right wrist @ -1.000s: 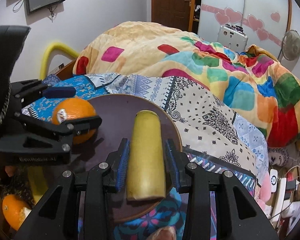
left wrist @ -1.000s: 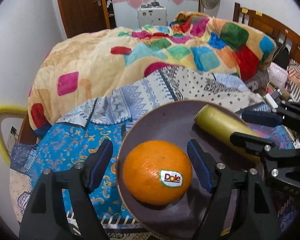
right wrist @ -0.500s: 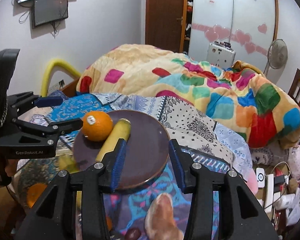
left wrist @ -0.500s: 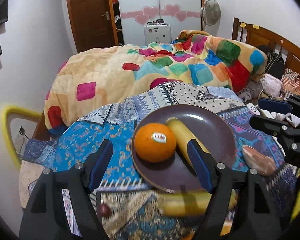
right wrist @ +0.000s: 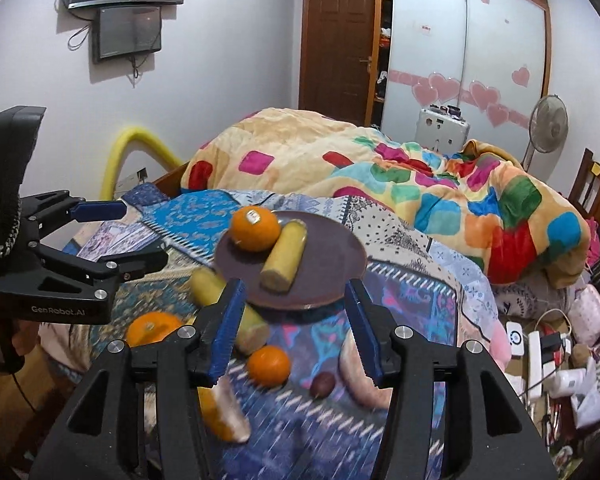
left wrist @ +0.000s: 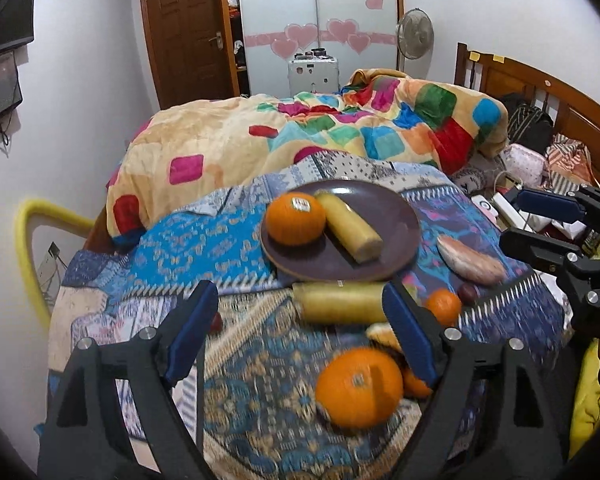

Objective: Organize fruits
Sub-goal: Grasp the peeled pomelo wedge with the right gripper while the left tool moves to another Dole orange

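Note:
A dark brown plate [left wrist: 396, 216] [right wrist: 332, 256] on the patterned cloth holds a stickered orange [left wrist: 295, 218] [right wrist: 255, 228] and a yellow banana piece [left wrist: 350, 227] [right wrist: 285, 254]. In front of the plate lie another banana piece [left wrist: 338, 308] [right wrist: 228, 308], a large orange [left wrist: 358, 386] [right wrist: 153, 329], a small orange [left wrist: 443, 307] [right wrist: 269, 365], a dark plum [left wrist: 469, 292] [right wrist: 322, 385] and a pinkish fruit [left wrist: 470, 259]. My left gripper [left wrist: 300, 340] is open and empty, back from the plate. My right gripper [right wrist: 296, 324] is open and empty too.
A colourful quilt [left wrist: 340, 136] is heaped on the bed behind the plate. A wooden headboard [left wrist: 540, 96] stands at the right. Chargers and clutter [right wrist: 540, 352] lie at the right edge. A yellow tube [left wrist: 32, 232] curves at the left.
Both grippers have let go of their fruit and pulled back and up from the plate. The orange and the banana piece now rest on the plate. More loose fruit has come into view.

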Tool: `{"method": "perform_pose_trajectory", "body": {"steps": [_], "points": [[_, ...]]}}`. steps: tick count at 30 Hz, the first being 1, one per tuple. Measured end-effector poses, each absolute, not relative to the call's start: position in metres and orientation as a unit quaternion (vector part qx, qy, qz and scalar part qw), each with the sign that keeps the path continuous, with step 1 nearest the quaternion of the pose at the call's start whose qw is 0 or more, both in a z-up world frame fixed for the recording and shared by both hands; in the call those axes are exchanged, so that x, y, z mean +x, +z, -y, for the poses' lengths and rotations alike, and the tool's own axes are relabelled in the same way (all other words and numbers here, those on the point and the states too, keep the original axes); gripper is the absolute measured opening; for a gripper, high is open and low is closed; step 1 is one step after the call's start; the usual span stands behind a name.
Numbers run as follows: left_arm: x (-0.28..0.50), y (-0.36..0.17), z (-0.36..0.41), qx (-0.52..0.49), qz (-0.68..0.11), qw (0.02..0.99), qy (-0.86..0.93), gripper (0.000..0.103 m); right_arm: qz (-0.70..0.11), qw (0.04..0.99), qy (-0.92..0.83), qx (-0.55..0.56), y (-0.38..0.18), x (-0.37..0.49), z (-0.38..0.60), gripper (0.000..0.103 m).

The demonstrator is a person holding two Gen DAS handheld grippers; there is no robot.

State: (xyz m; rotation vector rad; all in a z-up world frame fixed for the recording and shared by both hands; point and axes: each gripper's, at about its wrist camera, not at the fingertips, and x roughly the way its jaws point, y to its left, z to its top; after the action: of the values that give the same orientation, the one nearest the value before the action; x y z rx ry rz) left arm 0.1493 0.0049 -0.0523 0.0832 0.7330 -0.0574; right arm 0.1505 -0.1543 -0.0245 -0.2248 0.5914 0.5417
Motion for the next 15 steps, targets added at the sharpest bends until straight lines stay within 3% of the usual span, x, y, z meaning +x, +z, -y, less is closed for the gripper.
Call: {"method": "perform_pose_trajectory", "body": {"steps": [15], "points": [[0.111, -0.108, -0.002, 0.022, -0.398, 0.917, -0.034, 0.087, -0.319, 0.9, 0.286, -0.081, -0.079, 0.113, 0.15, 0.052]]}}
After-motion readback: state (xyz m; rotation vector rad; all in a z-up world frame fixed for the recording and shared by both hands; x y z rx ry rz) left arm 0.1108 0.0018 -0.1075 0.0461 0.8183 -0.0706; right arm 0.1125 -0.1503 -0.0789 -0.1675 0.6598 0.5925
